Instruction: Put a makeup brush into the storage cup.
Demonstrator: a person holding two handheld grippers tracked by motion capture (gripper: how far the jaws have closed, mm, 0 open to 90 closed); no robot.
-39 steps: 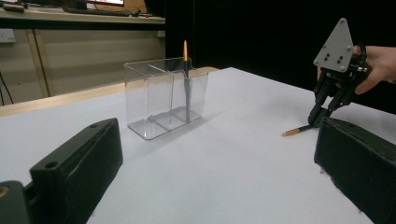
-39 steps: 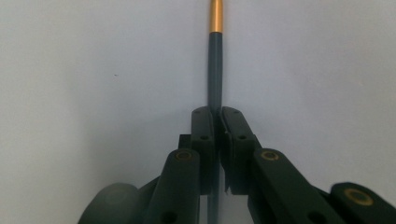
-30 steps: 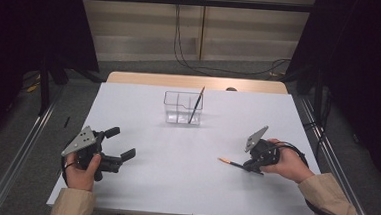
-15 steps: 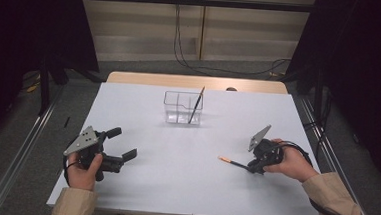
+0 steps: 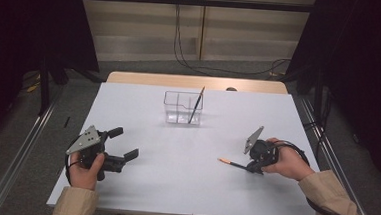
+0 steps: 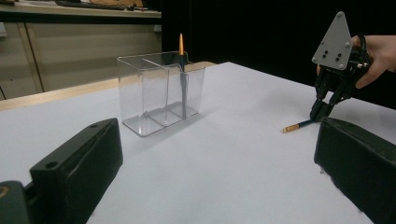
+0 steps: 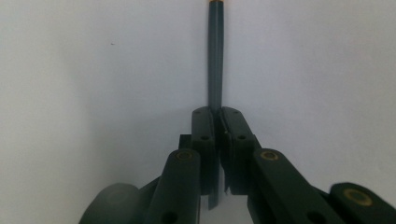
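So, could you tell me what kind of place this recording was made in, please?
Probably a lab or test room set up for recording: a bare white table stands between dark curtains, cables trail over the floor, and a person works handheld grippers.

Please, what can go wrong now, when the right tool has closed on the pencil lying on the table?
1. The right tool grips the pencil near one end, so the long free part may swing or slip when lifted.
2. The clear holder looks light and already has one pencil leaning in it; a bump on its rim might tip it.
3. The left tool is open and away from the holder, so nothing steadies it.
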